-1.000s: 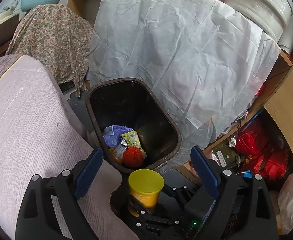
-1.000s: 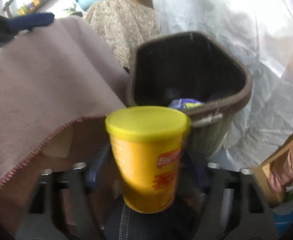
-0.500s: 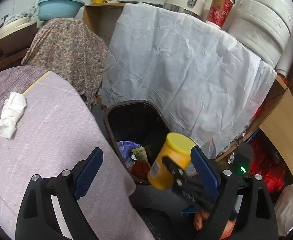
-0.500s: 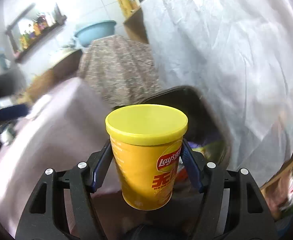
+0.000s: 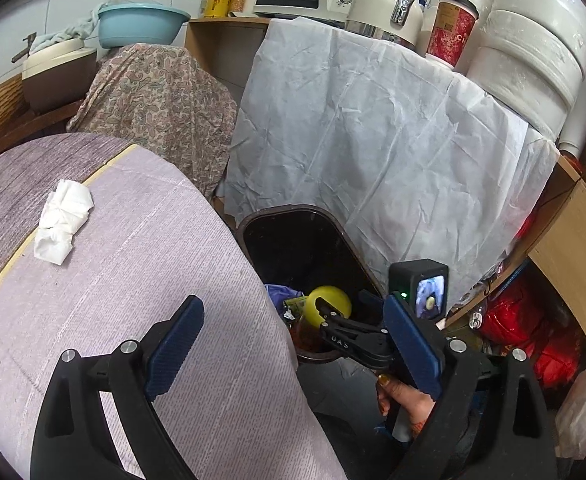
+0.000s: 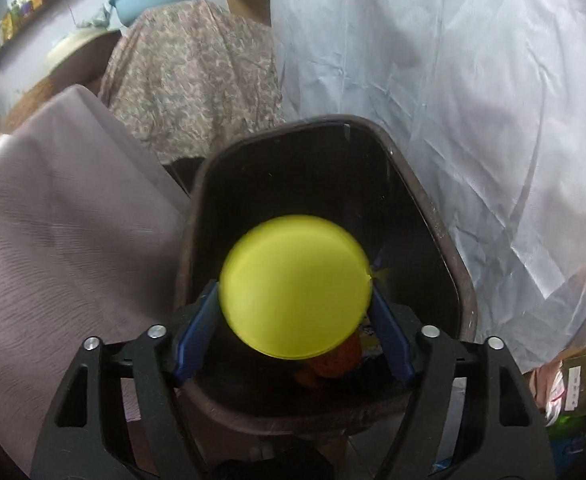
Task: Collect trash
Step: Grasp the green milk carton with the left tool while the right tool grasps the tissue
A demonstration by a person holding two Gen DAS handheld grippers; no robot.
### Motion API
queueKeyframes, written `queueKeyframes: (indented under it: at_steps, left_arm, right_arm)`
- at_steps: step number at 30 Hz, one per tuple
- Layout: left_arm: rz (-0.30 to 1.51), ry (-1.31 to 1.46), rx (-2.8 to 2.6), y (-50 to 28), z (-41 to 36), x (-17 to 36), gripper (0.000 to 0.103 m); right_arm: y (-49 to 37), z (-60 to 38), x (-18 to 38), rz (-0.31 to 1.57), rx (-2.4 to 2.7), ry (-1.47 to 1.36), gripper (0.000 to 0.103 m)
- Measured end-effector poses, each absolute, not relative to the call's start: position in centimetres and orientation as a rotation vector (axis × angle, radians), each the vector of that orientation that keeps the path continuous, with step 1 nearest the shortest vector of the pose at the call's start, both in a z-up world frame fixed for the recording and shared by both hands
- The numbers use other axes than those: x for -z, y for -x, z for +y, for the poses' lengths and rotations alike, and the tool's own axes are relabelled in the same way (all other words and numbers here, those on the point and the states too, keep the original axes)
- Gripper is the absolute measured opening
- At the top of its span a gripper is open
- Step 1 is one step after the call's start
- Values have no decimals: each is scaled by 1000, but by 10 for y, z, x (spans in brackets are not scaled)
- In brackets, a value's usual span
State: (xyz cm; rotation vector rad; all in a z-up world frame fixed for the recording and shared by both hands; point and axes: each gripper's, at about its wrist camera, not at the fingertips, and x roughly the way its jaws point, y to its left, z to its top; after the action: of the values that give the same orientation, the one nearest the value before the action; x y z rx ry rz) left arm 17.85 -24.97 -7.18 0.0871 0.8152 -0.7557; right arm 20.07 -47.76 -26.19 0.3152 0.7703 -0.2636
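Since half a second ago, I've tipped the yellow-lidded cylindrical crisp can forward; its lid now faces my right camera, poised over the dark brown plastic bin. My right fingers hold the can. My left fingers hang wide and empty. If I let go while the can sits near the bin's 6 o'clock rim, it may clip that edge and bounce out. A crumpled white tissue waits on the mauve-clothed table at 10 o'clock.

One yellow can, one bin, one crumpled tissue, two grippers
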Motion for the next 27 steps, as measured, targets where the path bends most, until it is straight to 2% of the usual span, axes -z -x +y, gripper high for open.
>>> queueKeyframes:
  at_steps: [2, 11, 17, 27]
  left_arm:
    - [813, -90, 750, -178, -248, 72, 91]
    - [803, -113, 705, -174, -221, 72, 92]
    - [766, -95, 581, -172, -158, 65, 97]
    - [793, 7, 156, -212, -18, 66, 97]
  right_arm:
    - [-194, -473, 253, 749, 262, -290, 80]
    - [-166, -458, 196, 683, 205, -282, 81]
    - [-159, -423, 151, 638, 83, -244, 86]
    - [-176, -350, 116, 647, -107, -158, 89]
